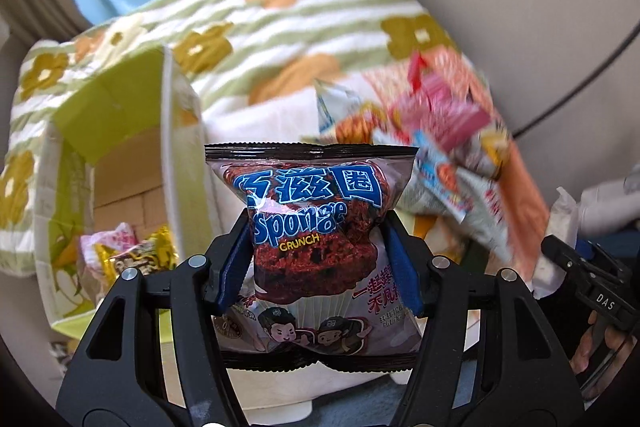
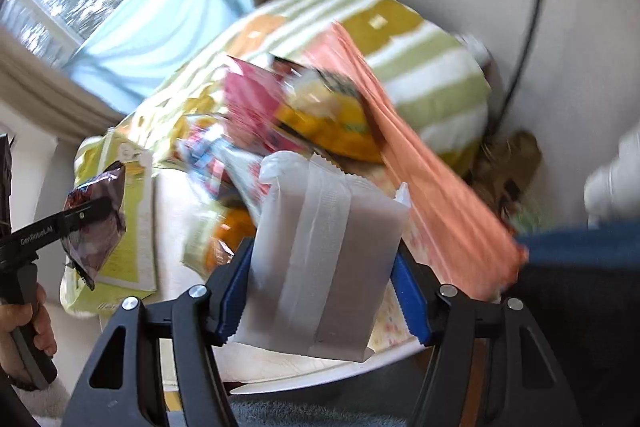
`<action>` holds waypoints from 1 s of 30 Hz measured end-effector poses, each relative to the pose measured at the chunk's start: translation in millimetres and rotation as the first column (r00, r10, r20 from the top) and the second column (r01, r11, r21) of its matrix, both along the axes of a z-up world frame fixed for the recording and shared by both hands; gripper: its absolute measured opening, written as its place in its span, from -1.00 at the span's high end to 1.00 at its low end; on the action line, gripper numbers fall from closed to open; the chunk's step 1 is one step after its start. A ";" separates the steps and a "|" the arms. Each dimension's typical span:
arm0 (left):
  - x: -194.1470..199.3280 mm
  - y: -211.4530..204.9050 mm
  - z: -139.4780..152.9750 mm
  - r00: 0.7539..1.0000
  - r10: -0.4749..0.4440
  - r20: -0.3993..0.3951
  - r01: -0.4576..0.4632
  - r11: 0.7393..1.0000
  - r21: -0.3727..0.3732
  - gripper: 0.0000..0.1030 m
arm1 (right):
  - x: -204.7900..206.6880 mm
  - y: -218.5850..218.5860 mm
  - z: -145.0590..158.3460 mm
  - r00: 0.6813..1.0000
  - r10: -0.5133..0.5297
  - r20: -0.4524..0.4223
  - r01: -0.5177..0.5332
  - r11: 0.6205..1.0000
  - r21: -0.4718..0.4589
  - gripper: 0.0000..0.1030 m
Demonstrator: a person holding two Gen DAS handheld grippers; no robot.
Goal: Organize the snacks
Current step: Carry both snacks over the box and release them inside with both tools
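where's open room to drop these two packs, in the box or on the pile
The box has bare cardboard floor behind the two wrappers in its near corner. The striped quilt beyond the box is free too. The snack pile on the right is crowded, packets overlapping.
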State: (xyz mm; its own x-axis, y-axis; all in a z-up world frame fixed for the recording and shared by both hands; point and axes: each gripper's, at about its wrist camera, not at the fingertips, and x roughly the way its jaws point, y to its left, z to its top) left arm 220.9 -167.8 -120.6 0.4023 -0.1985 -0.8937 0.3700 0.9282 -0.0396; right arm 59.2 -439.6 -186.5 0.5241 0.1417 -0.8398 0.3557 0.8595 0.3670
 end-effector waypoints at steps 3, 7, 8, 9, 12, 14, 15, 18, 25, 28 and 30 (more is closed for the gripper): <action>-1.8 17.6 19.6 0.997 0.060 0.041 -0.059 0.998 -0.024 -0.14 | 13.8 9.8 16.7 0.995 0.087 0.047 -0.086 0.996 -0.023 -0.18; -4.1 50.8 44.6 0.984 0.144 0.105 -0.138 0.989 -0.062 -0.14 | 38.0 30.0 38.2 0.974 0.201 0.104 -0.200 0.980 -0.025 -0.18; -4.1 60.3 50.9 0.979 0.163 0.123 -0.156 0.985 -0.067 -0.14 | 43.9 37.6 42.6 0.967 0.227 0.119 -0.225 0.974 -0.030 -0.18; -3.1 71.0 56.4 0.974 0.183 0.134 -0.175 0.982 -0.074 -0.14 | 51.8 48.6 48.3 0.958 0.254 0.133 -0.250 0.967 -0.045 -0.18; 3.4 103.5 68.0 0.959 0.239 0.153 -0.225 0.969 -0.098 -0.14 | 72.5 78.8 61.4 0.931 0.324 0.170 -0.317 0.946 -0.069 -0.17; 8.6 123.1 72.2 0.950 0.266 0.163 -0.250 0.962 -0.112 -0.14 | 86.1 101.2 68.5 0.910 0.366 0.195 -0.359 0.931 -0.068 -0.18; 12.4 137.2 74.5 0.946 0.280 0.166 -0.263 0.958 -0.117 -0.14 | 92.4 111.3 72.1 0.901 0.382 0.204 -0.376 0.924 -0.068 -0.18; 23.7 170.4 75.6 0.936 0.311 0.164 -0.292 0.948 -0.131 -0.14 | 113.8 149.6 83.5 0.870 0.435 0.233 -0.431 0.900 -0.072 -0.18; 57.6 250.3 58.8 0.927 0.358 0.113 -0.338 0.926 -0.165 -0.14 | 163.4 243.8 94.9 0.813 0.523 0.258 -0.525 0.848 -0.064 -0.17; 80.4 280.6 40.8 0.933 0.354 0.064 -0.337 0.922 -0.190 -0.14 | 177.0 278.2 90.5 0.803 0.543 0.246 -0.546 0.836 -0.064 -0.17; 94.5 291.0 27.9 0.940 0.339 0.034 -0.325 0.922 -0.208 -0.14 | 186.3 301.8 83.3 0.805 0.549 0.226 -0.553 0.832 -0.052 -0.17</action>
